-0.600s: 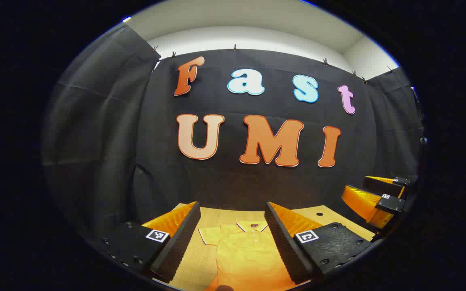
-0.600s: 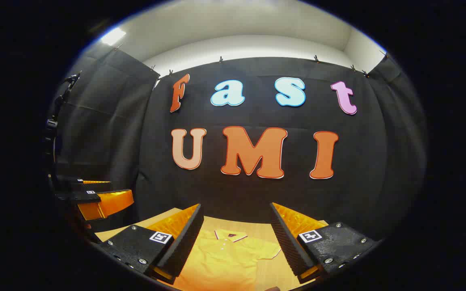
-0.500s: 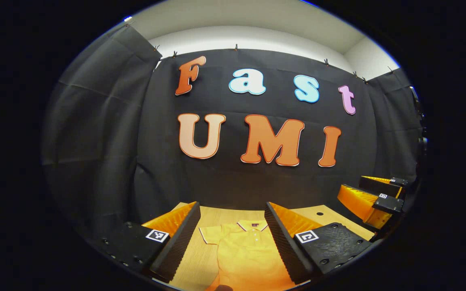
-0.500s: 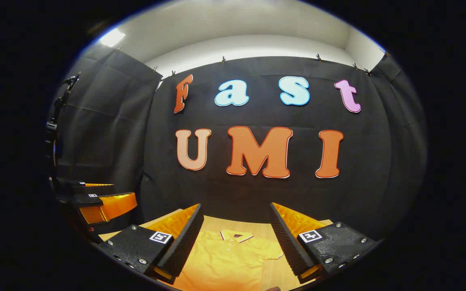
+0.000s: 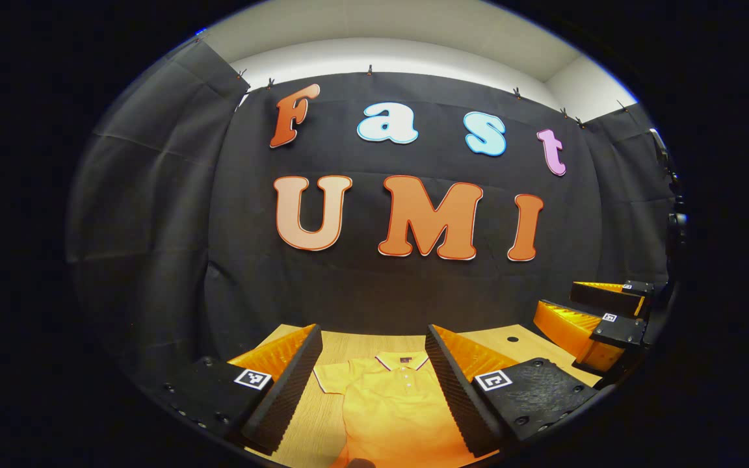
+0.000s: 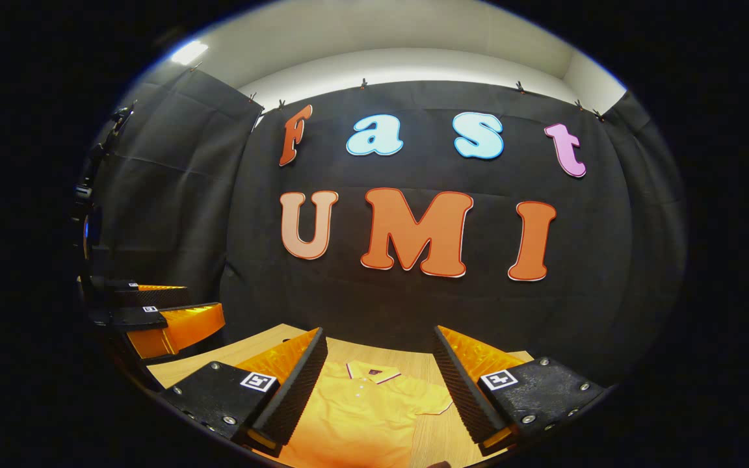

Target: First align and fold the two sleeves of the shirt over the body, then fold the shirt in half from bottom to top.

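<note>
Both grippers' jaws wide apart above flat shirt (image 5: 395, 403) on table (image 5: 356, 342).

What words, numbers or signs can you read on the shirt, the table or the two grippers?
On the shirt: a small dark tag at the collar, too small to read.
On the left gripper: square black-and-white markers, patterns, no words.
On the right gripper: same markers, no words.
On the table: none.

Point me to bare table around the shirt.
Bare table runs between the collar and the wall, and beside each sleeve: and. The shirt fills the middle, with both open grippers over it.
</note>
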